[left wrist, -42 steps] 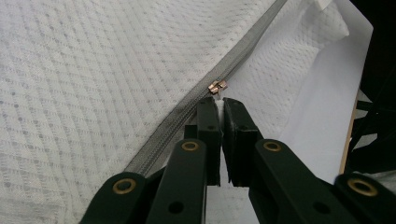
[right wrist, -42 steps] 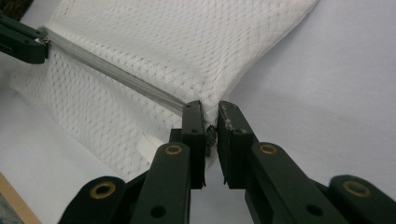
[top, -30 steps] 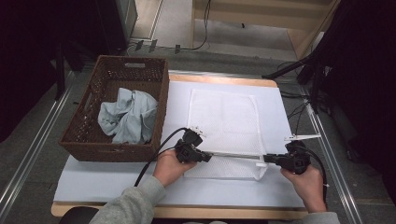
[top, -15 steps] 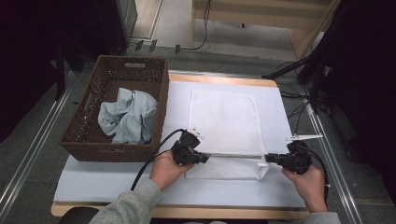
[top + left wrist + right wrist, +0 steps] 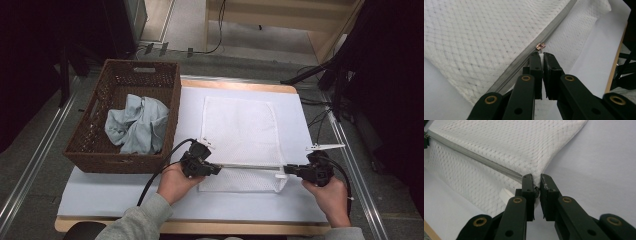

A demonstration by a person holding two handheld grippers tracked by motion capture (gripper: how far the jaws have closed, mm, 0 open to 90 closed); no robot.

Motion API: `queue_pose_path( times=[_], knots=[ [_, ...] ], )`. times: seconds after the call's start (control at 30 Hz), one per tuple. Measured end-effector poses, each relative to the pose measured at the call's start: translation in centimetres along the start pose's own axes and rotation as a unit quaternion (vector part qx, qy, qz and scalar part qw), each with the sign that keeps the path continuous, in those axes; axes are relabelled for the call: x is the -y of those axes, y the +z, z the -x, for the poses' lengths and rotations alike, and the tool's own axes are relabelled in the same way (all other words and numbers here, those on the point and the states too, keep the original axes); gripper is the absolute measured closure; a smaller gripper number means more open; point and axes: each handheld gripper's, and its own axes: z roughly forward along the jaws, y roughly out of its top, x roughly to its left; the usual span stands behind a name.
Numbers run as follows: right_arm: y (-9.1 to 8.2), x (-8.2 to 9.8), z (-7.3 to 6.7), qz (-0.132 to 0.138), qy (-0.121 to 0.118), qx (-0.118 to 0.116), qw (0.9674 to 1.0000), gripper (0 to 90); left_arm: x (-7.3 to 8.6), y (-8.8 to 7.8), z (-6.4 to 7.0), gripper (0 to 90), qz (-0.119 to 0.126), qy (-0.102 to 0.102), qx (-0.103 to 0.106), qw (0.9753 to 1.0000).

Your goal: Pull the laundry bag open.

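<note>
A white mesh bag [image 5: 240, 125] lies flat on the table, with its grey zipper [image 5: 250, 166] running across near the front edge. My left gripper [image 5: 216, 169] is at the zipper's left end. In the left gripper view the gripper [image 5: 542, 56] is shut on the white pull tab just behind the metal slider [image 5: 540, 46]. My right gripper [image 5: 289, 171] is at the bag's front right corner. In the right gripper view the gripper [image 5: 536, 182] is shut on the mesh [image 5: 511, 145] where the zipper [image 5: 474, 157] ends. The zipper is stretched straight between the two grippers.
A brown wicker basket [image 5: 97, 150] stands at the left and holds a crumpled blue-grey cloth [image 5: 137, 122]. A white mat [image 5: 125, 195] covers the table. Cables and a dark stand lie beyond the right edge.
My left gripper has slid slightly to the left along the zipper line. The right gripper has stayed where it was.
</note>
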Motion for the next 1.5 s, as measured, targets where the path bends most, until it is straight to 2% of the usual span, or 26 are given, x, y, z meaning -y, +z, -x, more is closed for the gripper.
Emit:
queue_pose_path(
  times=[0.13, 0.7, 0.8, 0.93, 1.2, 1.4, 1.5],
  knots=[
    [-0.1, 0.0, 0.1, 0.001, 0.004, 0.002, 1.0, 83.9, 0.3, -0.3, -0.3, 86.5, 0.001, -0.006, -0.001, 1.0],
    [-0.2, 0.0, 0.1, 0.001, 0.004, 0.001, 1.0, 83.9, 0.6, -0.3, -0.7, 86.5, 0.0, -0.011, -0.006, 0.9999],
    [-0.2, 0.0, 0.1, -0.002, 0.003, 0.004, 1.0, 83.9, 0.7, -0.3, -0.6, 86.5, -0.003, -0.009, -0.016, 0.9998],
    [-0.3, 0.1, 0.2, 0.001, 0.004, 0.004, 1.0, 84.0, 1.1, -0.7, -0.8, 86.5, 0.001, -0.017, -0.014, 0.9997],
    [-0.4, 0.1, 0.3, 0.003, 0.005, 0.002, 1.0, 84.0, 1.3, -1.2, -0.6, 86.5, 0.003, -0.011, -0.031, 0.9995],
    [-0.4, 0.1, 0.4, 0.003, 0.005, 0.001, 1.0, 84.0, 1.4, -1.4, -0.6, 86.5, 0.005, -0.011, -0.032, 0.9994],
    [-0.4, 0.1, 0.4, 0.003, 0.003, 0.003, 1.0, 84.0, 1.5, -1.6, -0.5, 86.5, 0.001, -0.01, -0.042, 0.9991]
  ],
)
